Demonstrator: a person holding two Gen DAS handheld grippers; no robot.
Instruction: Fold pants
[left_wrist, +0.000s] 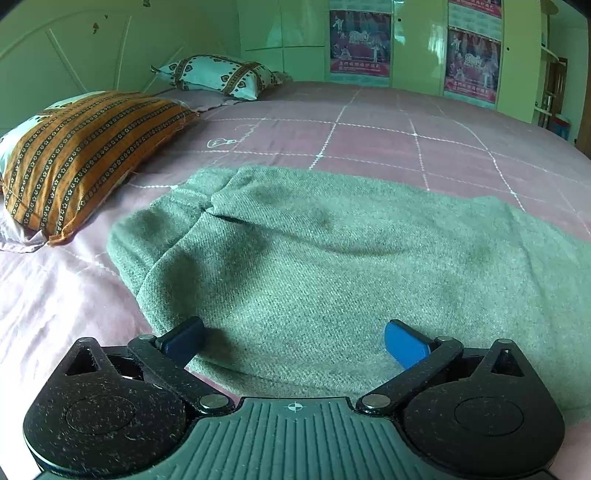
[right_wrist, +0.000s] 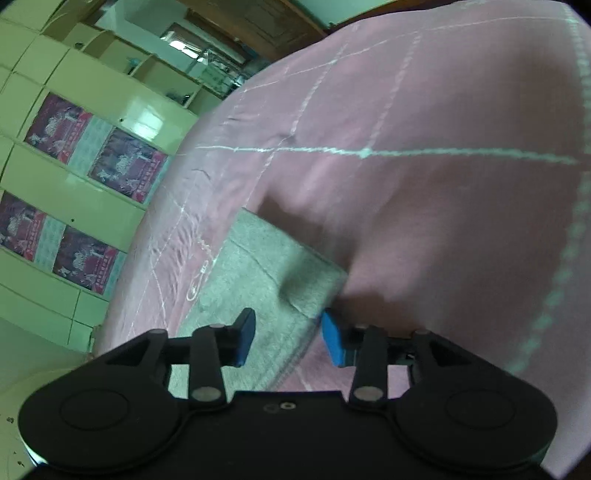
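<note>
Two pillows, orange-striped (left_wrist: 85, 158) and white-patterned (left_wrist: 218, 75), are lying beyond the grey-green pants (left_wrist: 332, 258), which are spreading flat across the pink bed (left_wrist: 406, 136); left gripper (left_wrist: 295, 341) and right gripper (right_wrist: 288, 338) are hovering agape over the pants.

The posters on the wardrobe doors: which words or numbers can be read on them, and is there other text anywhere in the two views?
"2010": large stylised number on the posters, seemingly; not certain.
Line of characters along each poster's bottom: too small to read.
Posters in the right wrist view: blurred, unreadable.
Pants, pillows, bedsheet: no text.
</note>
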